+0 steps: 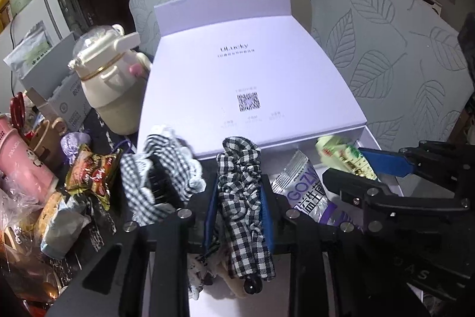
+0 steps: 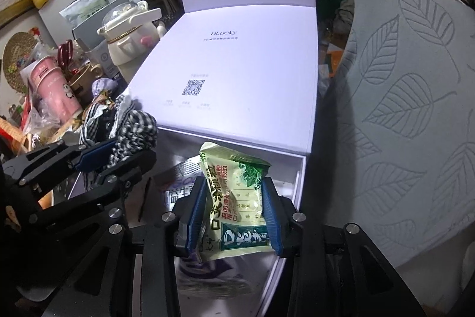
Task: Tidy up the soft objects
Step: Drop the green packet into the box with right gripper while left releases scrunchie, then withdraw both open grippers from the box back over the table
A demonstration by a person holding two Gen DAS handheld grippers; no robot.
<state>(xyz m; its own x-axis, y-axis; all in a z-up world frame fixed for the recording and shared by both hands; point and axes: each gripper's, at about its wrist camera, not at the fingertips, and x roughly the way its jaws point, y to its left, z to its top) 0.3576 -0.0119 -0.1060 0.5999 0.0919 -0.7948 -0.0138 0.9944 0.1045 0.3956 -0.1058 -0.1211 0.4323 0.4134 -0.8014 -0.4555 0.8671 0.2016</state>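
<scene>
The left tool [image 1: 239, 216] is clamped on a black-and-white gingham scrunchie [image 1: 242, 198] and the right tool [image 2: 234, 216] grips a green sachet [image 2: 237, 198], both hanging over the open white drawer box [image 2: 299, 180]. Released carelessly, the scrunchie could snag on a pad or drape over the rim. A silver-purple pouch [image 1: 299, 186] already lies inside; a second gingham scrunchie [image 1: 160, 171] sits on the worktop beside it.

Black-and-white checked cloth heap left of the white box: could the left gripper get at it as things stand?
Probably not yet. The left gripper is shut on a gingham scrunchie over the open box. The checked cloth heap lies just beside it, uncovered, so the way looks free once the gripper is emptied.
</scene>
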